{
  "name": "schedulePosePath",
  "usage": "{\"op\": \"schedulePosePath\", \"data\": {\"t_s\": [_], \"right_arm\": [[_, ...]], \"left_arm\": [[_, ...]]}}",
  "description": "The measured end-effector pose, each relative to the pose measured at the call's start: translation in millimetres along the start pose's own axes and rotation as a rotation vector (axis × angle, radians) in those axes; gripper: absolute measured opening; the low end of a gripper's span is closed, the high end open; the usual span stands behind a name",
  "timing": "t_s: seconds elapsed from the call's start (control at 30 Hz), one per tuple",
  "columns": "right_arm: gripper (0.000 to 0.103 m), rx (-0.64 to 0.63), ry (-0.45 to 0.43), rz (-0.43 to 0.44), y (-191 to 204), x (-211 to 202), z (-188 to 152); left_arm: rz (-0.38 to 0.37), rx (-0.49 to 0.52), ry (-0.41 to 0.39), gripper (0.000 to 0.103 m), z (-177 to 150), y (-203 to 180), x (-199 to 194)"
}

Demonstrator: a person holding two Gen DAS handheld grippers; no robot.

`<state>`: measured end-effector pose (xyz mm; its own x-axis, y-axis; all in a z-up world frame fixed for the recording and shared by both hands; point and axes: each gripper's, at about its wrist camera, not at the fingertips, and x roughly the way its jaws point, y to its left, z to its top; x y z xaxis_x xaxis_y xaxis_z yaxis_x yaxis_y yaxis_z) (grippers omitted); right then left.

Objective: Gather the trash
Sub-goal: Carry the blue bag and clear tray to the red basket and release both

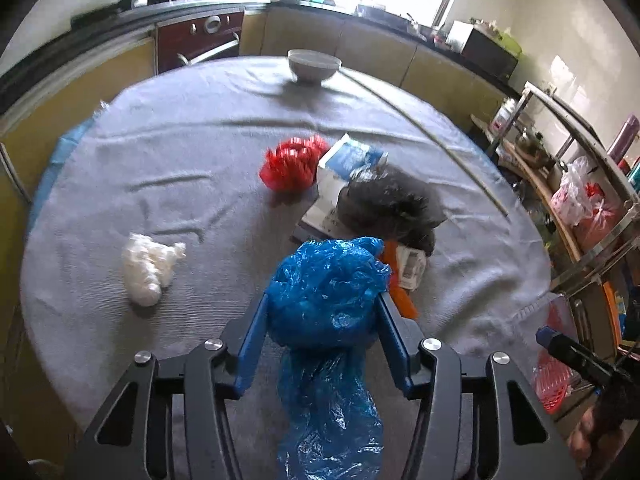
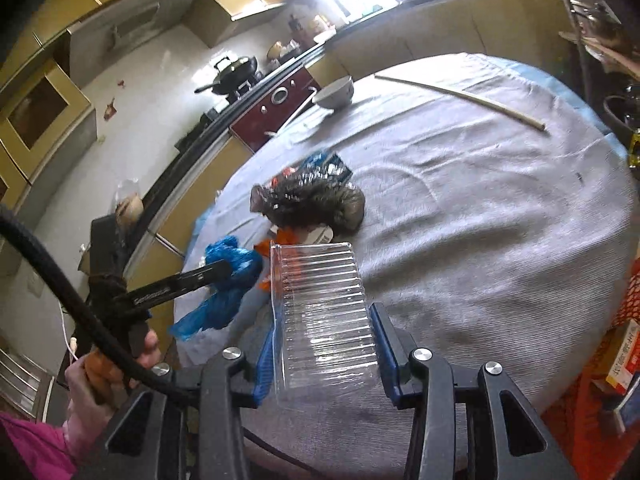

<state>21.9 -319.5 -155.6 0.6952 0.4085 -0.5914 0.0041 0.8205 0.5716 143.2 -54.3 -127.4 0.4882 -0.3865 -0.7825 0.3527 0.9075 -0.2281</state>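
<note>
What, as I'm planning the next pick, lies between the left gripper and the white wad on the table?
Nothing visible: only bare grey cloth lies between the left gripper and the white wad. The gripper itself holds a blue bag, though.

A crumpled blue plastic bag (image 1: pixel 328 300) hangs over the table's near edge. A ribbed clear plastic tray (image 2: pixel 324 320) is raised above that edge. Mid-table lie a red net ball (image 1: pixel 292 164), a blue-white carton (image 1: pixel 344 168) and a dark crinkled wrapper (image 1: pixel 392 204); a white paper wad (image 1: pixel 148 268) sits leftward.
</note>
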Motion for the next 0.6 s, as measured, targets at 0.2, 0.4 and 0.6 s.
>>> {"op": "schedulePosePath", "data": {"t_s": [0.2,0.4,0.6], "right_arm": [[0.046,0.038,-0.073,-0.002,-12,-28,2],[0.046,0.081,-0.149,-0.004,-29,-62,3],[0.046,0.122,-0.214,-0.025,-49,-94,0]], "left_arm": [[0.001,0.031,-0.077,0.055,-3,-20,-34],[-0.023,0.102,-0.108,0.056,-6,-51,-49],[-0.047,0.166,-0.110,0.056,-12,-79,-54]]}}
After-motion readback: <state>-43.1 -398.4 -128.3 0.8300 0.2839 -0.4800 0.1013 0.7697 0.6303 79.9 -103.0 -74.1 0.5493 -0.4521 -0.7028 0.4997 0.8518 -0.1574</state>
